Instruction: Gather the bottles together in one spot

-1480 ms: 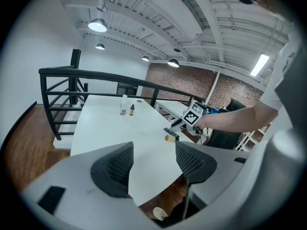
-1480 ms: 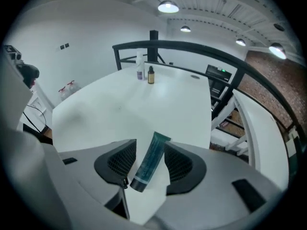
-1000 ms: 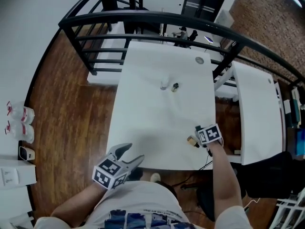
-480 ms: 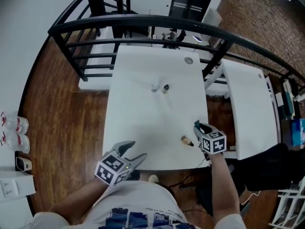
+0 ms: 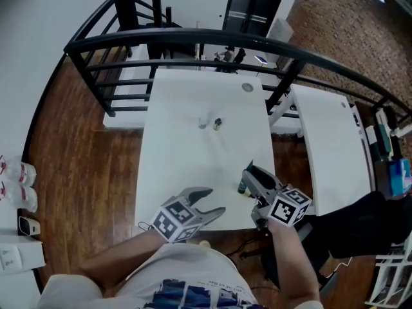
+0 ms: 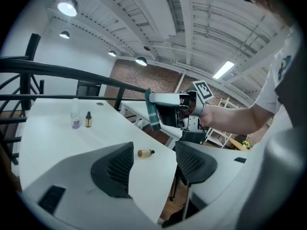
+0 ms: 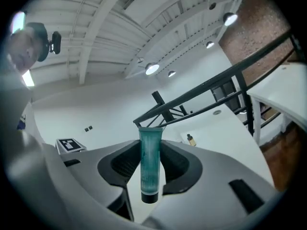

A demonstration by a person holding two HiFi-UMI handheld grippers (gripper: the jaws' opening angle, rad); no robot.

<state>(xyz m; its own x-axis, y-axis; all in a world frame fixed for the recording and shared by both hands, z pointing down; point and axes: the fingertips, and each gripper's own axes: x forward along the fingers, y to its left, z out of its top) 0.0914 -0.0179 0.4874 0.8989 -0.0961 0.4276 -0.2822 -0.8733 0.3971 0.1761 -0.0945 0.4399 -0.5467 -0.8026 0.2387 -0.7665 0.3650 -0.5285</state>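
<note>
Tube (image 7: 149,164) in the right gripper (image 7: 149,150): teal, pinched on both flanks by the 2 dark pads, jaws drawn in narrow around it, so that is a firm hold. Dark cap at the lower end, flat crimped end on top, and the left gripper view shows it carried clear of the white table (image 5: 174,166), near the table's edge. Straight ahead of the right gripper, well beyond the tube, a small amber bottle (image 7: 191,139) stands upright on the far part of the table. The head view shows it has company: a clear bottle (image 5: 203,122) stands just beside it, the 2 side by side with a small gap between them. Over to the left gripper (image 5: 216,201): jaws standing wide apart, nothing between the pads, held low at the near table edge. Just ahead of those open jaws, 1 stubby tan bottle (image 6: 145,153) lies on its side on the tabletop, dark tip pointing toward the right gripper. The upright pair stands well off to the left gripper's front left. The right gripper with its tube hangs above and beyond the lying bottle. Past the far end of the table, well ahead of both grippers, curves a black railing (image 5: 193,36).
</note>
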